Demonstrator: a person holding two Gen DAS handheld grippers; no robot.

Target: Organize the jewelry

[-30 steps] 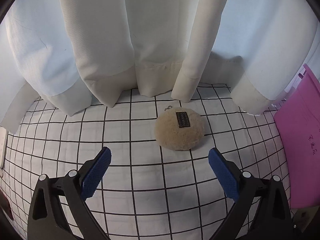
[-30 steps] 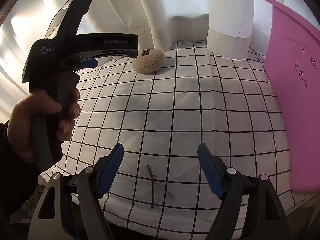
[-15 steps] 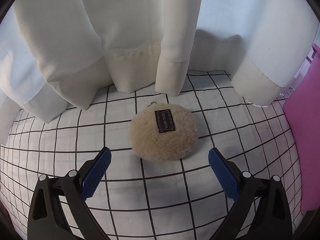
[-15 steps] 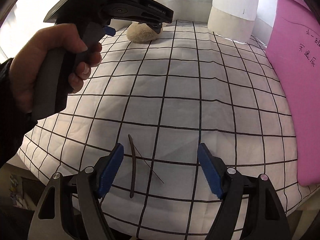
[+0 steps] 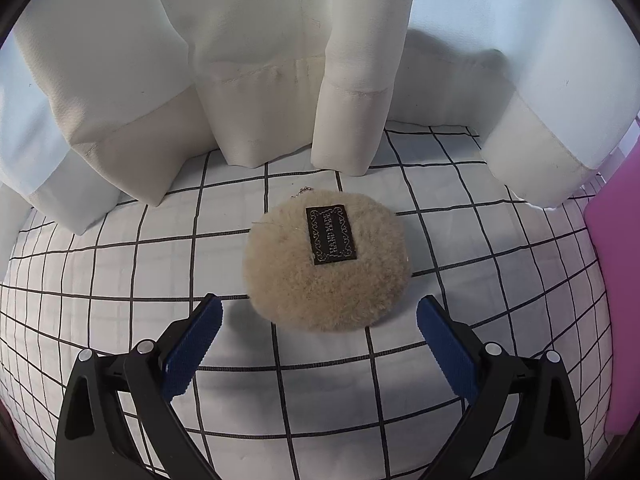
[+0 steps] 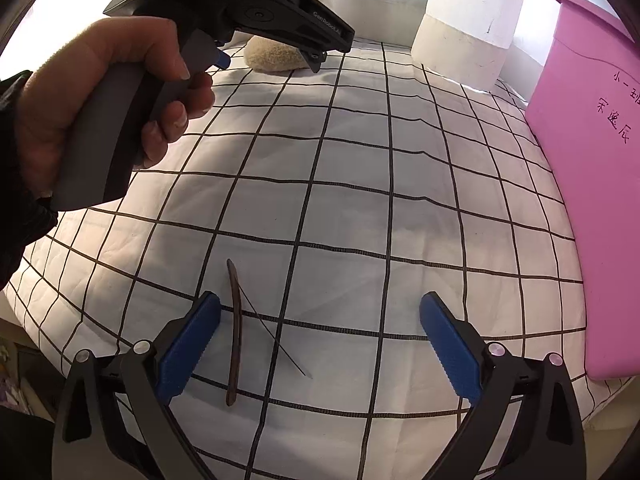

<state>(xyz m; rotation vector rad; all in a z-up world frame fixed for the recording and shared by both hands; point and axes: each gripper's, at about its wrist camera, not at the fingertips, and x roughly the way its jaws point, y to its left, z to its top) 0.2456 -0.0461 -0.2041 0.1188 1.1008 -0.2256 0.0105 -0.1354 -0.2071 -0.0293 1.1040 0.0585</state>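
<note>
Both grippers gape wide, holding nothing. Left gripper (image 5: 318, 334) has the fluffy round pouch (image 5: 326, 262) just ahead of its fingertips on the checkered surface (image 5: 120, 272); right gripper (image 6: 320, 338) has a thin brown hair stick (image 6: 234, 332) beside its left finger.

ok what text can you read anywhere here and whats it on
"HAND MADE": black label sewn on the fluffy beige pouch.
"GenRobot.AI": side of the left tongs, seen from the right wrist view.
Handwritten Chinese characters on the pink folder: visible, but I can't read them reliably.
White print on top of the left tongs' body: cut off, unreadable.
</note>
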